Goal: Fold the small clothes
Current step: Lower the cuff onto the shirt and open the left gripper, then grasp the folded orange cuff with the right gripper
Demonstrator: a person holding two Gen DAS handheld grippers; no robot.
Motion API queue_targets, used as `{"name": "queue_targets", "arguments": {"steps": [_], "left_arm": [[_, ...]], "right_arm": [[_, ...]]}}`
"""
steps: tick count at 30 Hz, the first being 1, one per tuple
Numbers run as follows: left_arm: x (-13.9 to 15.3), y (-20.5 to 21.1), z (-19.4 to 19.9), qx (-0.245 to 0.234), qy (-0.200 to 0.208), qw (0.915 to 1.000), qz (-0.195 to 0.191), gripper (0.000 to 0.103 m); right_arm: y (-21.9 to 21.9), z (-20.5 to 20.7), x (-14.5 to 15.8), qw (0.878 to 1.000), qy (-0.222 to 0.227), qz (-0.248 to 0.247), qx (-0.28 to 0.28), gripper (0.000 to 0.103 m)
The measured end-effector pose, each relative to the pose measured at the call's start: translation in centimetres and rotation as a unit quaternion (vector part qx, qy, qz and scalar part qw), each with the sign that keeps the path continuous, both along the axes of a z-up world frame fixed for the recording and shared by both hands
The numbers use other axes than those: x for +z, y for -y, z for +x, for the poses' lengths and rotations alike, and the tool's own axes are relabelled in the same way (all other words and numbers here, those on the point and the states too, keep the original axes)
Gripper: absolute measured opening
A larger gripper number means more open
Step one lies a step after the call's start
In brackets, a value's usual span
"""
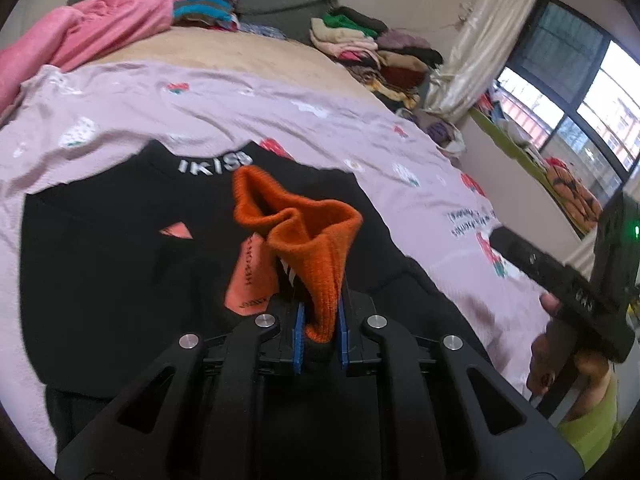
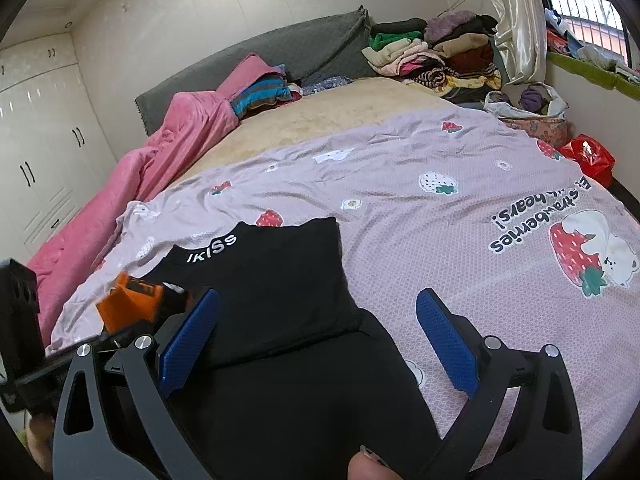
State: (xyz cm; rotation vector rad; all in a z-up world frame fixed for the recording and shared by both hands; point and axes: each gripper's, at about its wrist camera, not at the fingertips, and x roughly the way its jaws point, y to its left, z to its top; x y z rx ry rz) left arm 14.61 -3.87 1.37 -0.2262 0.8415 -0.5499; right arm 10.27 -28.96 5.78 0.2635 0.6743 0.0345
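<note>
Two grippers, one black top, one orange cuff, one printed sheet.

Left gripper [image 1: 320,338]: blue pads clamped on the orange cuff [image 1: 308,240], which sticks up at centre of the left view. An orange tag hangs beside it; its print is unreadable. In the right view the cuff [image 2: 128,304] is blurred at lower left, and only the left gripper's black body shows at the frame edge.

Right gripper [image 2: 316,340]: fingers spread wide, nothing between them, hovering over the black top [image 2: 272,280]. Whether they touch the fabric, can't tell. In the left view only its body shows at right, fingers cut off.

Black top [image 1: 120,264] lies flat on the sheet [image 2: 400,208], collar toward the upper part of both frames, white lettering on the collar. Its lower part is hidden by the grippers. Can't tell how the cuff joins the top.

Background: one pink blanket [image 2: 168,148] at left, one clothes pile [image 2: 436,56] at upper right, garments there too jumbled to count. Window [image 1: 576,80] at right edge, cropped.
</note>
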Motion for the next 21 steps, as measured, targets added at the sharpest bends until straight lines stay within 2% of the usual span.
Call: {"name": "queue_targets", "arguments": {"steps": [2,8,10,15,17,19,21], "left_arm": [[-0.6,0.4,0.0,-0.013,-0.009,0.9999,0.001,0.006],[-2.7,1.7,-0.2,-0.058,-0.043,0.9973,-0.007,0.020],[-3.1,2.3,-0.5,-0.076,-0.049,0.9958,-0.010,0.030],[-3.2,3.2,-1.3,-0.103,-0.048,0.9935,-0.002,0.046],[-3.0,2.9,-1.5,-0.099,-0.046,0.9940,0.004,0.050],[-2.4,2.0,-1.4,-0.086,-0.049,0.9951,0.004,0.061],[-1.6,0.7,-1.1,-0.065,-0.039,0.9970,0.018,0.067]], "right_arm": [[0.1,0.2,-0.1,1.000,-0.004,-0.001,-0.006,0.098],[1.0,0.6,-0.6,1.000,-0.020,0.001,-0.025,0.098],[1.3,0.8,-0.9,0.999,-0.028,0.014,-0.026,0.098],[0.9,1.2,-1.8,0.998,-0.047,0.031,-0.014,0.098],[0.5,1.4,-2.2,0.998,-0.056,0.042,-0.003,0.098],[0.0,1.8,-2.8,0.996,-0.068,0.055,0.011,0.098],[-0.9,2.2,-3.3,0.995,-0.078,0.058,0.029,0.098]]}}
